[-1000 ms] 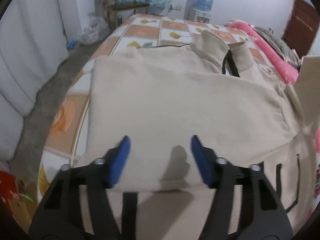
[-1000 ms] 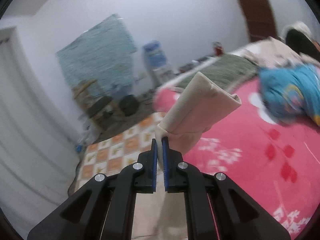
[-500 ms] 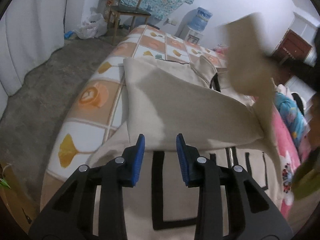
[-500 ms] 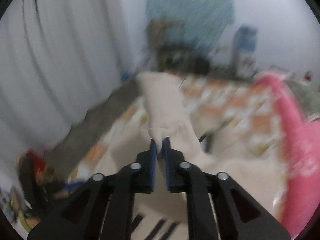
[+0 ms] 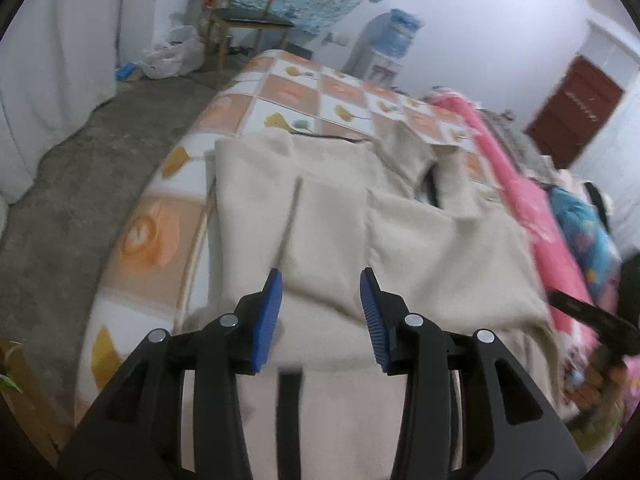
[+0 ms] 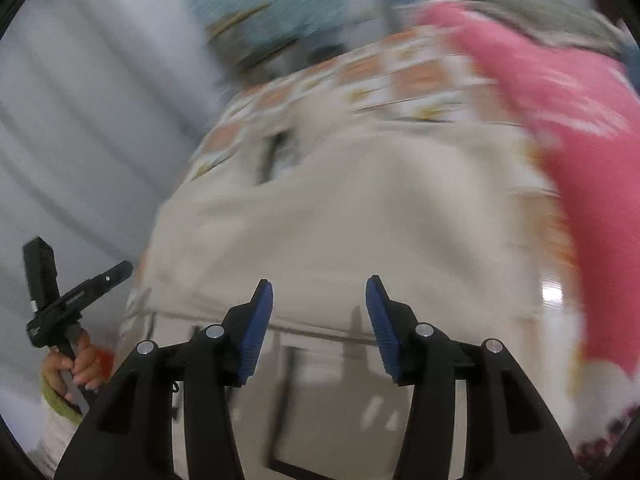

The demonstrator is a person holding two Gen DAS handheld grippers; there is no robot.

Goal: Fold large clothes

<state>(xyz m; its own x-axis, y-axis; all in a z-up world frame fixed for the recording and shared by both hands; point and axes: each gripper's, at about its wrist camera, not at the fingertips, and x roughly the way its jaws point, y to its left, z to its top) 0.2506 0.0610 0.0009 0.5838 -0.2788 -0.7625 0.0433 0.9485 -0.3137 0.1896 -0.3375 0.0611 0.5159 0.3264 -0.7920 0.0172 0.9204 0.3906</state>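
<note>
The left gripper [image 5: 321, 280], black with two blue ribbed pads, is partly open and its jaws are opening a bit more. Nothing is between them. It hangs just over the near edge of a folded part of the big cream-coloured soft cloth top [image 5: 360, 220], which has black stripes on it.

The right gripper [image 6: 319, 286] looks the same, black with blue pads. Its jaws are opening too, and they hold nothing. The cream top [image 6: 340, 220] lies right under it, but this picture is blurry, so I cannot tell if the pads touch the cloth.

The top is spread out on a bed with an orange and white checked cover [image 5: 280, 92]. Both sleeves look to be laid across the body of the top, side by side. A pink blanket [image 5: 520, 184] lies beside it on the far side.

I think the sleeve-folding step is just ending, since both grippers are empty and the sleeves lie flat.

The next move, I think, is to fold the body in half. Each gripper needs to pinch one corner of the bottom edge. Then both should lift together and carry the edge up toward the neck, keeping the sleeves from sliding out.
</note>
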